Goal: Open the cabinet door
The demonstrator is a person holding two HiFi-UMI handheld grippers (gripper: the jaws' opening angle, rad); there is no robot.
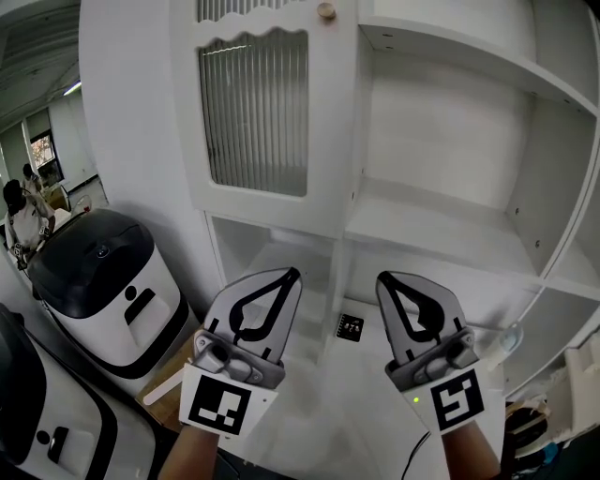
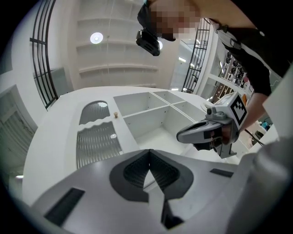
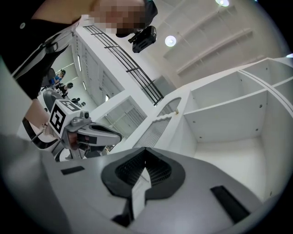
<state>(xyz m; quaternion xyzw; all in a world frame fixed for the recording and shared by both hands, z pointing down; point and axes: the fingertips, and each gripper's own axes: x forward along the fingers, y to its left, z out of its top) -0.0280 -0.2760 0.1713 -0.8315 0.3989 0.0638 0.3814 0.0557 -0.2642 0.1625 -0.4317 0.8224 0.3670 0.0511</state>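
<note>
While our left gripper (image 1: 292, 274) and right gripper (image 1: 383, 277) hang empty with jaws pressed together, the tall cabinet door (image 1: 253, 112) stands upright above them. Its small round wooden knob (image 1: 326, 11) sits high on the right edge, slightly nearer our left gripper. The door is smooth white, with ribbed glass under a scalloped frame.

A small black tag (image 1: 350, 326) lies on the bottom shelf (image 1: 319, 408) of the white cabinet (image 1: 131, 141).

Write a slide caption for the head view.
Left gripper and right gripper, both shut and empty, point toward the ribbed-glass cabinet door and its knob.
</note>
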